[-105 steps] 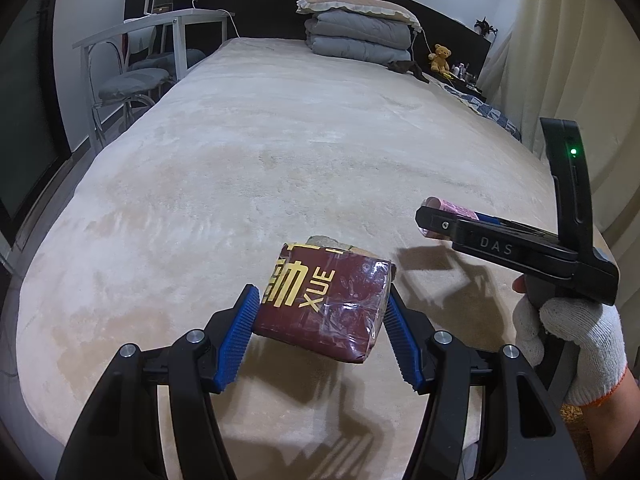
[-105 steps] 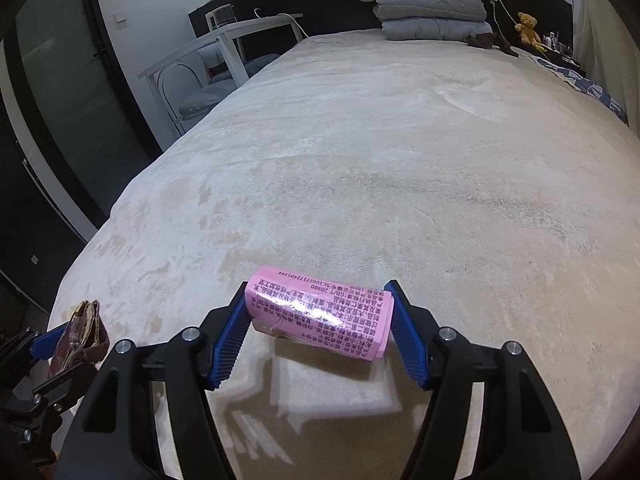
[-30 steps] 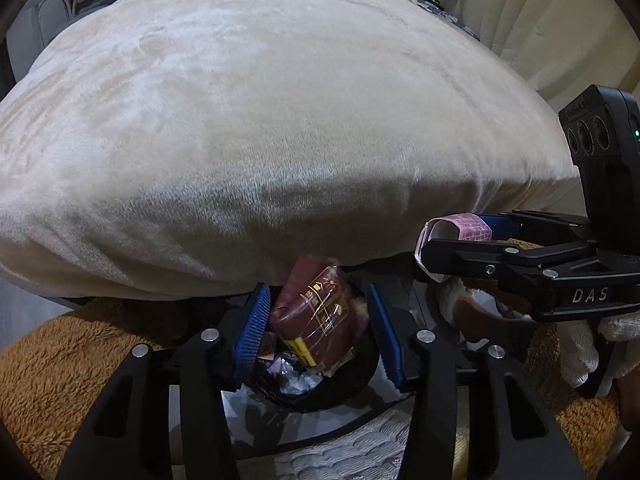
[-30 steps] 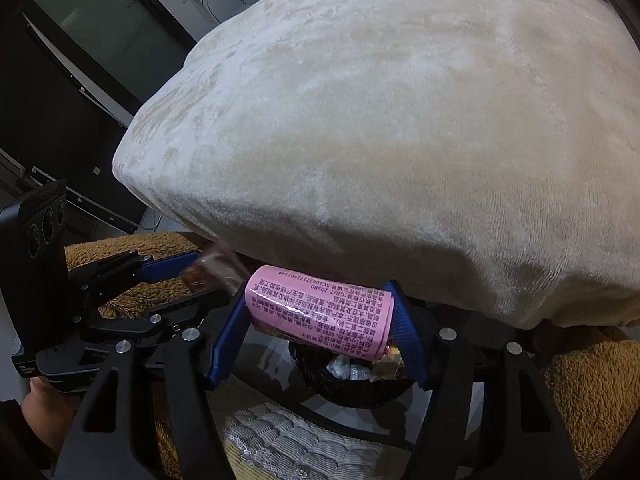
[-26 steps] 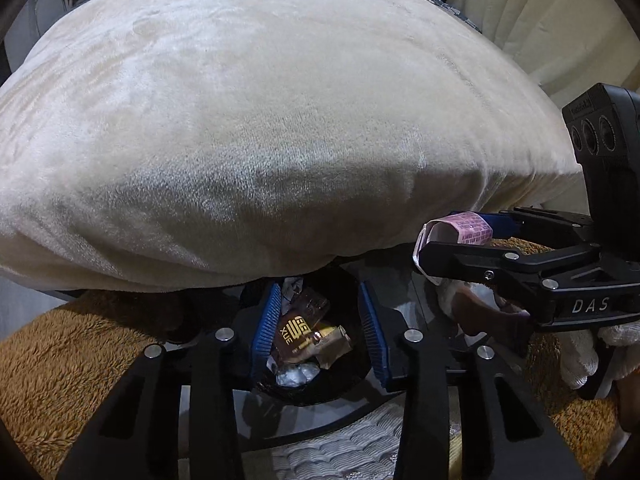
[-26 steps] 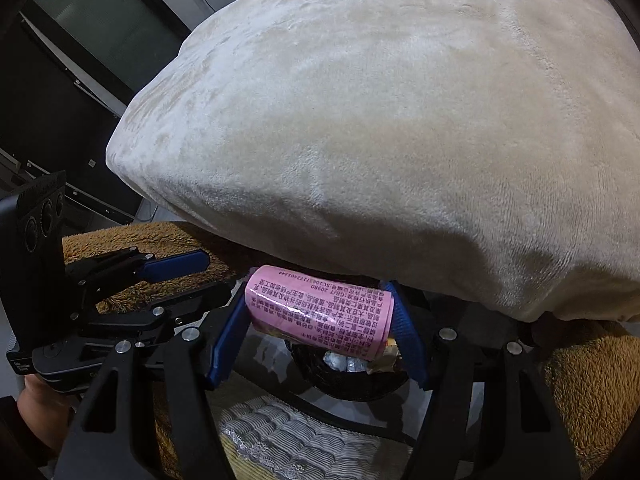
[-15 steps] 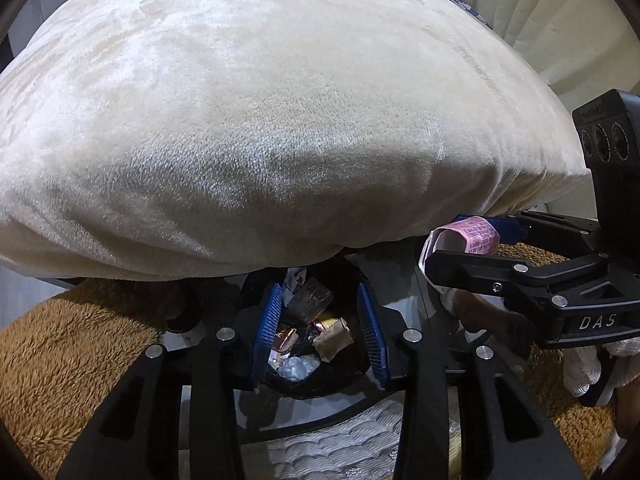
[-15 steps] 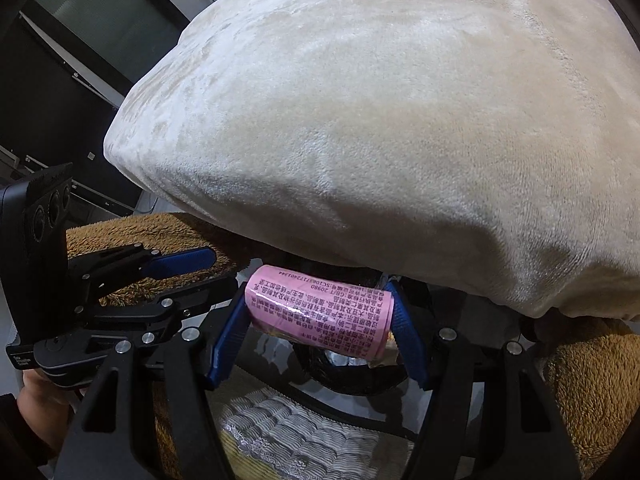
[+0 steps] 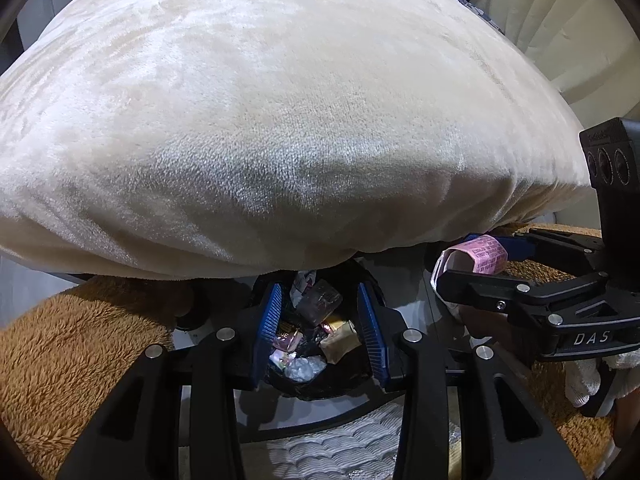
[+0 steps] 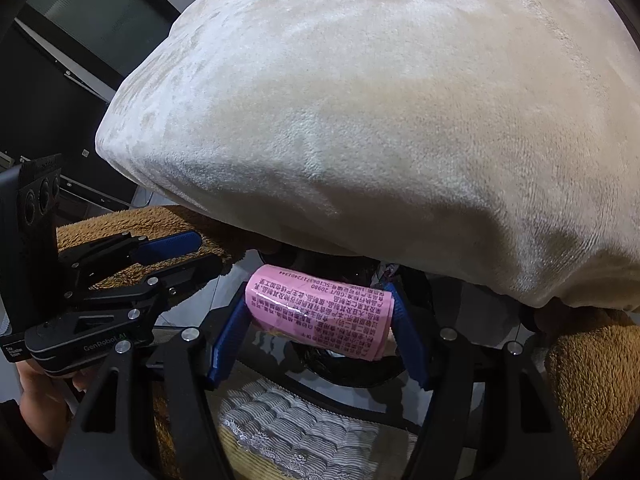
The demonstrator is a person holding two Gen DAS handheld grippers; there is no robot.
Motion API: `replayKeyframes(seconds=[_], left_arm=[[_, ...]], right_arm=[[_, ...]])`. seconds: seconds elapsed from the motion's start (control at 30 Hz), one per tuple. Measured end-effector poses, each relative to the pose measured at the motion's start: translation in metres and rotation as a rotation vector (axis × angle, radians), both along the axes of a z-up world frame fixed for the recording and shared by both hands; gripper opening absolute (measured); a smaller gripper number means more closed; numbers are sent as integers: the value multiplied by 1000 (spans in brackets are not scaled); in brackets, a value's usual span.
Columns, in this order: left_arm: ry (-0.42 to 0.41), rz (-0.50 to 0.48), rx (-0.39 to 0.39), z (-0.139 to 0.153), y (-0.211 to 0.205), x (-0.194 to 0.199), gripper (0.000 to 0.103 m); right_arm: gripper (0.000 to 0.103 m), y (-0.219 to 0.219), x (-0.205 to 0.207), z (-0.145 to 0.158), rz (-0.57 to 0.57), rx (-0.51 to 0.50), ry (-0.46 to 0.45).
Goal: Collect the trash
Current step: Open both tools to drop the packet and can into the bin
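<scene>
My left gripper (image 9: 320,334) is open and empty, hovering over a black trash bin (image 9: 352,378) under the bed's foot edge. Several wrappers lie in the bin, among them the dark red packet (image 9: 318,300). My right gripper (image 10: 318,320) is shut on a rolled pink wrapper (image 10: 320,312) with printed text, held above the same bin (image 10: 360,368). In the left wrist view the right gripper (image 9: 472,256) sits to the right with the pink wrapper (image 9: 476,256). In the right wrist view the left gripper (image 10: 176,254) sits to the left.
A cream plush blanket covers the bed (image 9: 280,120) that overhangs the bin. A brown fluffy rug (image 9: 68,360) lies on both sides. A white quilted mat (image 10: 292,420) is in front of the bin. Curtains (image 9: 560,20) hang at the right.
Both grippers came down from the bed top to the bin. My left gripper opened and the dark red packet fell into the bin. The right gripper still holds the pink wrapper.
</scene>
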State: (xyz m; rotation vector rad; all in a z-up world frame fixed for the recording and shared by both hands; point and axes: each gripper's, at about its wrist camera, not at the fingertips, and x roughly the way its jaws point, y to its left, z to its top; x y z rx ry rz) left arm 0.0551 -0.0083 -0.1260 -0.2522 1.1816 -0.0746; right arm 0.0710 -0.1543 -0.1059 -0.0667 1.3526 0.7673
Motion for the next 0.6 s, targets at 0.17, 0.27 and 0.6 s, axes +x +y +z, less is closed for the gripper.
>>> replayKeyframes(seconds=[0.17, 0.27, 0.6], left_arm=[[-14, 12, 7, 5, 4, 0, 38], [-17, 25, 6, 7, 7, -1, 38], [-70, 18, 12, 21, 4, 3, 38]], right_arm=[[78, 1, 1, -2, -3, 6, 21], [80, 1, 2, 0, -13, 8, 19], [80, -5, 5, 19, -21, 63, -33]])
